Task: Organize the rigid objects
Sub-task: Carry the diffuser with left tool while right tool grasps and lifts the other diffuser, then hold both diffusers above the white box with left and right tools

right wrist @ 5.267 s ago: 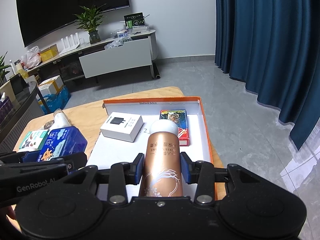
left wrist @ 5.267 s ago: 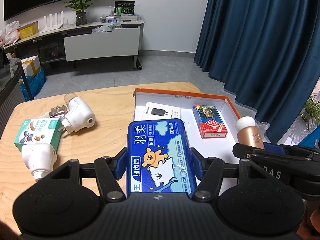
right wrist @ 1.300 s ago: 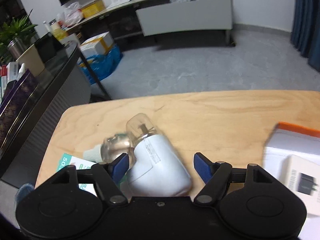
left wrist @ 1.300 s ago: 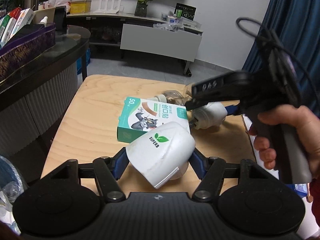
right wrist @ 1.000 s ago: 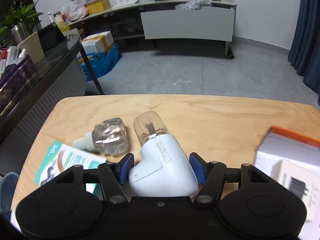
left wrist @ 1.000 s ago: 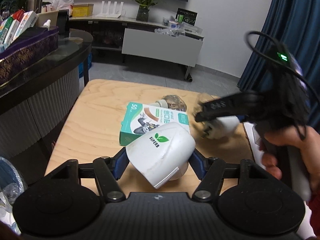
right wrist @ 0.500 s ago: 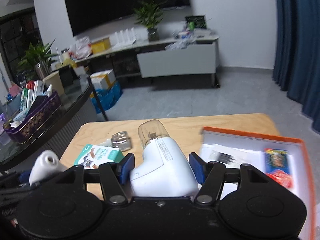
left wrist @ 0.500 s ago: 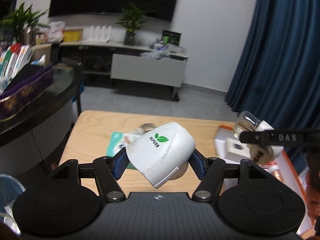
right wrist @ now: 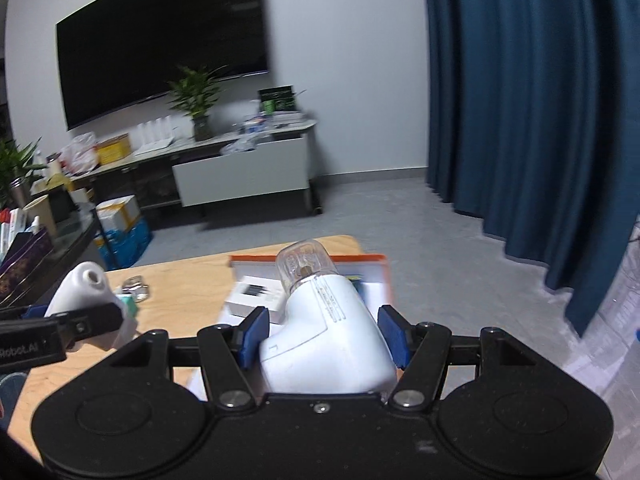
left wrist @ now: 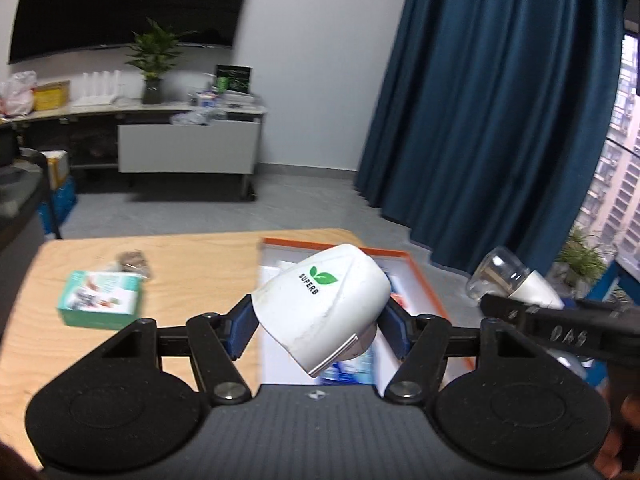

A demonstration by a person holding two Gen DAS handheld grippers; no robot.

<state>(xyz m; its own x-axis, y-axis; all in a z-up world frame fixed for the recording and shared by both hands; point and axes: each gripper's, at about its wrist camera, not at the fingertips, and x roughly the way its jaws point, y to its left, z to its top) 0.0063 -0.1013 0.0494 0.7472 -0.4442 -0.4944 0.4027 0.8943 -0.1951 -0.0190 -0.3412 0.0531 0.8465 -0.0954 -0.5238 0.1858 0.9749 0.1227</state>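
Left gripper (left wrist: 316, 326) was clamped on a white plastic device marked SUPERB (left wrist: 324, 306), both blue pads (left wrist: 240, 326) pressed against its sides; the device sat tilted, held in the air above the near part of the orange-rimmed box (left wrist: 416, 266). In the right wrist view the same device (right wrist: 86, 292) showed at the left, a round opening at its top, carried by the left gripper (right wrist: 92, 320) over the wooden table (right wrist: 188, 280).

Right gripper (right wrist: 320, 334) was closed on a white device with a clear bulb-shaped cap (right wrist: 324, 328); cap pointed away from the camera, toward the far edge of the box (right wrist: 384, 276). The left blue pad (right wrist: 252, 330) touched the body; contact at the right pad could not be told for certain. From the left wrist view this device (left wrist: 508, 284) hung beyond the right edge of the box, its clear cap uppermost.

Inside the box: a white carton with a dark print (right wrist: 256, 294) near the far left corner; other contents blurred.

On the table, toward its left edge: a green-and-white carton (left wrist: 100, 300), lying flat, and just beyond it, nearer the far edge, a small clear bottle (left wrist: 132, 260), blurred
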